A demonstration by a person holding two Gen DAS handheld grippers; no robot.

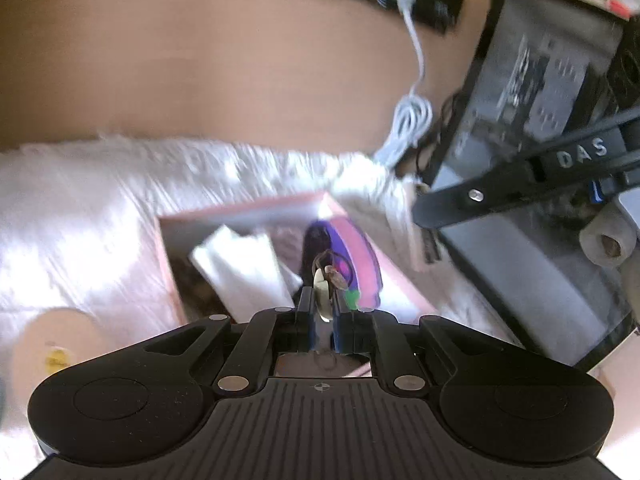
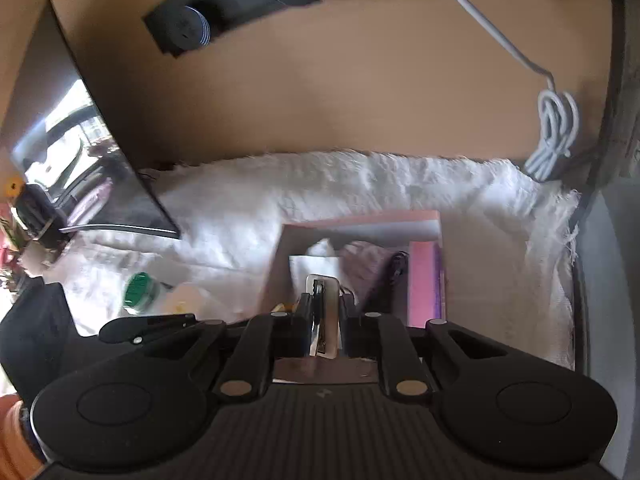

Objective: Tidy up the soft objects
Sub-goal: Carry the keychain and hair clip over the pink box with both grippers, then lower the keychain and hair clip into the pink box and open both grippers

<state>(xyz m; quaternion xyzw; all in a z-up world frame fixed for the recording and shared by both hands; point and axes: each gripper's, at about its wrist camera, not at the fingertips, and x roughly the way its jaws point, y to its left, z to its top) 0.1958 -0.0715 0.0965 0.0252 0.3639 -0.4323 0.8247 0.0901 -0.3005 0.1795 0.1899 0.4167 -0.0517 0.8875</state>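
Pink box (image 2: 362, 222) open-side up, w/ purple-pink plush (image 1: 356, 256) standing upright inside.

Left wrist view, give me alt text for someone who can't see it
The left gripper, shut on a small keychain, hangs over an open pink box holding white folded cloth and a pink-and-purple item. The box sits on a fluffy white blanket; the right gripper enters from the right.

Your 2 fisheye views: daylight blows out the white fleece (image 1: 100, 216); motion blur smears the left view; edges bow strongly; the monitor (image 2: 68, 152) shows window glare.
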